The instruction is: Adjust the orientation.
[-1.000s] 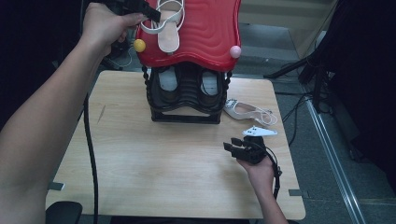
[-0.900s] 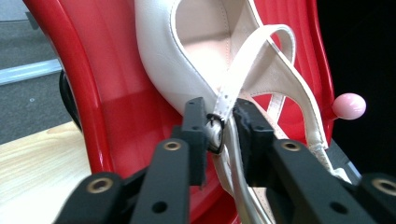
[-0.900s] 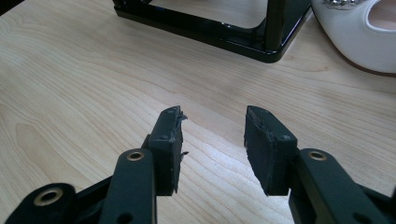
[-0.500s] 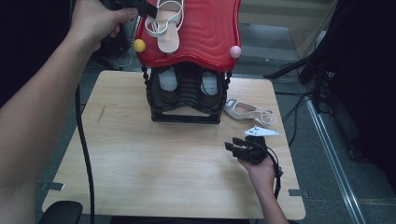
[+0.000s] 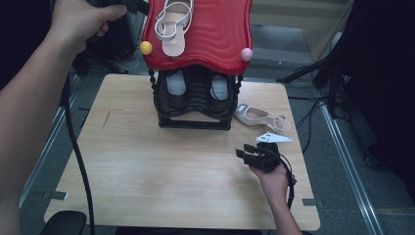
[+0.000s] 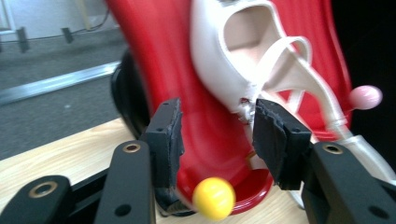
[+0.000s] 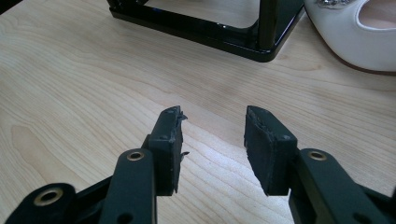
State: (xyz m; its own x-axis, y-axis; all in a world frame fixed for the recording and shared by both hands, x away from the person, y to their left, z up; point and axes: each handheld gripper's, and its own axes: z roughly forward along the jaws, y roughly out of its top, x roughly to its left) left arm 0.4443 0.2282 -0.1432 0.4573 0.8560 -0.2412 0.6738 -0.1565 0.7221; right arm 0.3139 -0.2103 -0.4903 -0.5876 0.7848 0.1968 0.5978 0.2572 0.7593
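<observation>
Two white shoes are in my sight: a strappy sandal [image 5: 172,27] lying on the red top tier [image 5: 215,34] of the shoe rack [image 5: 195,105], and a white pump [image 5: 257,116] with a jewelled toe resting on the bench [image 5: 147,166] just to the right of the rack's black base. My left gripper [image 6: 217,128] is up at the rear left corner of that red tier, and its fingers [image 6: 167,128] have just been opening; through the left gripper view I see them standing well apart with the sandal's heel end just beyond them, the right pad close to the heel's edge but not pressing on it, so nothing is held. That view is blurred, so I cannot tell whether the pad still brushes the leather. A yellow knob [image 5: 146,47] sits at the tier's front left corner and a pink knob [image 5: 246,54] at its front right; both show in the left gripper view too, the yellow one low between the fingers. My right gripper [image 5: 254,155] rests low over the bench near its right front part, close to the pump and with a small white piece [image 5: 273,138] lying just beyond it. In the right gripper view its fingers are spread wide over bare wood with nothing between them, the rack's black base ahead and the pump's side at the upper right. Two more shoes sit in the rack's lower black tier.
</observation>
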